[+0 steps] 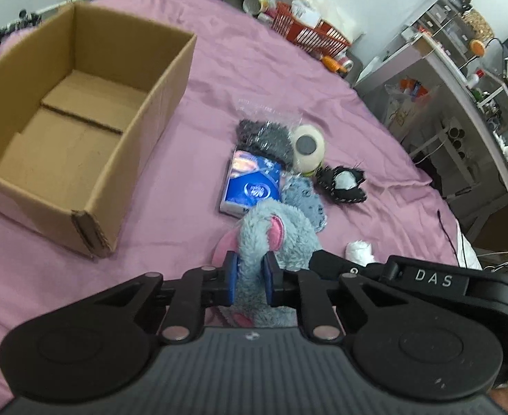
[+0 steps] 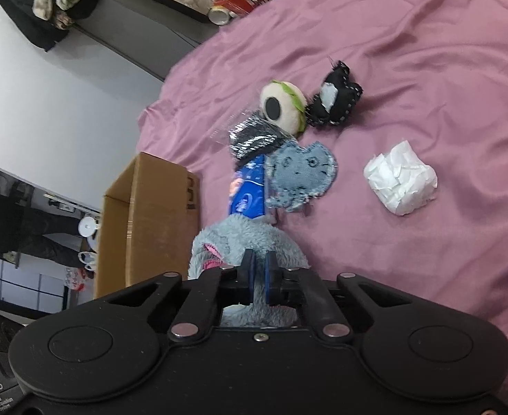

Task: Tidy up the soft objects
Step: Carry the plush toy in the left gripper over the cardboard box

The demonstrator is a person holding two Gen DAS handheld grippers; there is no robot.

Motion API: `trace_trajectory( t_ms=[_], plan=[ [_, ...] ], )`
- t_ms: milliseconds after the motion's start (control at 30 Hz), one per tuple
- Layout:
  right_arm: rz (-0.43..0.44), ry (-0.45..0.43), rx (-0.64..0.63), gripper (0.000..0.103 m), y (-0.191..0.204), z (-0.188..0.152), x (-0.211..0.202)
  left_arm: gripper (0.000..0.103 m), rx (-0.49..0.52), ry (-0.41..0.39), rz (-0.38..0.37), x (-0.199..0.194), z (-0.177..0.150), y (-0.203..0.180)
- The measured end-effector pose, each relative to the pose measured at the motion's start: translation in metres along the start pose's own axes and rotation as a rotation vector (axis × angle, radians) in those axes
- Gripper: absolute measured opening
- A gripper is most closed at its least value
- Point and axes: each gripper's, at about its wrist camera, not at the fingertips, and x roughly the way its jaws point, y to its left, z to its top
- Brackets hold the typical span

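Both grippers clamp the same grey-blue plush toy over a pink bedsheet. The left gripper pinches its fur between blue pads; the right gripper squeezes another fold. An open cardboard box sits near the sheet's left edge. More soft toys, a blue packet and crumpled tissue lie mid-sheet.

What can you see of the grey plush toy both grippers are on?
The grey plush toy is shaggy blue-grey fleece with pink ear linings, soft and bunched. The left gripper and right gripper each pinch a fold of it. It sits above the pink sheet, right of the empty cardboard box, near a blue packet.
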Motion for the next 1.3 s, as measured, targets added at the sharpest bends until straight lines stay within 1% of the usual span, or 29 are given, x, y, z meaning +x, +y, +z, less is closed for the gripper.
trace_trajectory(
  t_ms=[167, 200, 233, 300, 367, 433, 533, 733, 800, 900, 1067, 1300],
  plan=[
    [0.02, -0.037, -0.034, 0.005, 0.009, -0.006, -0.017, 0.014, 0.0, -0.026, -0.018, -0.02, 0.001, -0.004],
    [0.023, -0.042, -0.036, 0.005, 0.011, -0.007, -0.019, 0.014, -0.001, -0.036, -0.023, -0.024, 0.001, -0.005],
    [0.026, -0.047, -0.039, 0.005, 0.013, -0.008, -0.021, 0.01, 0.001, -0.046, -0.029, -0.03, 0.001, -0.006],
    [0.035, -0.061, -0.058, 0.005, 0.019, -0.011, -0.026, 0.009, 0.005, -0.062, -0.036, -0.038, 0.001, -0.008],
    [0.046, -0.076, -0.071, 0.005, 0.025, -0.015, -0.03, 0.009, 0.019, -0.075, -0.027, -0.044, 0.002, -0.01],
    [0.033, -0.079, -0.078, 0.005, 0.028, -0.018, -0.03, 0.005, 0.024, -0.069, -0.016, -0.046, 0.001, -0.01],
    [0.035, -0.093, -0.081, 0.004, 0.031, -0.021, -0.034, 0.004, 0.008, -0.067, -0.028, -0.047, 0.0, -0.007],
    [0.067, -0.14, -0.114, 0.004, 0.045, -0.023, -0.046, 0.003, 0.018, -0.112, -0.054, -0.066, 0.001, -0.005],
    [0.092, -0.146, -0.112, 0.004, 0.052, -0.022, -0.049, 0.003, 0.02, -0.138, -0.057, -0.076, 0.005, -0.005],
    [0.104, -0.158, -0.132, 0.004, 0.064, -0.022, -0.05, 0.003, 0.018, -0.158, -0.067, -0.087, 0.011, -0.001],
    [0.114, -0.175, -0.179, 0.004, 0.085, -0.022, -0.046, 0.003, 0.02, -0.19, -0.059, -0.102, 0.021, 0.005],
    [0.125, -0.168, -0.206, 0.004, 0.11, -0.019, -0.032, 0.003, 0.008, -0.217, -0.047, -0.113, 0.039, 0.02]
  ],
)
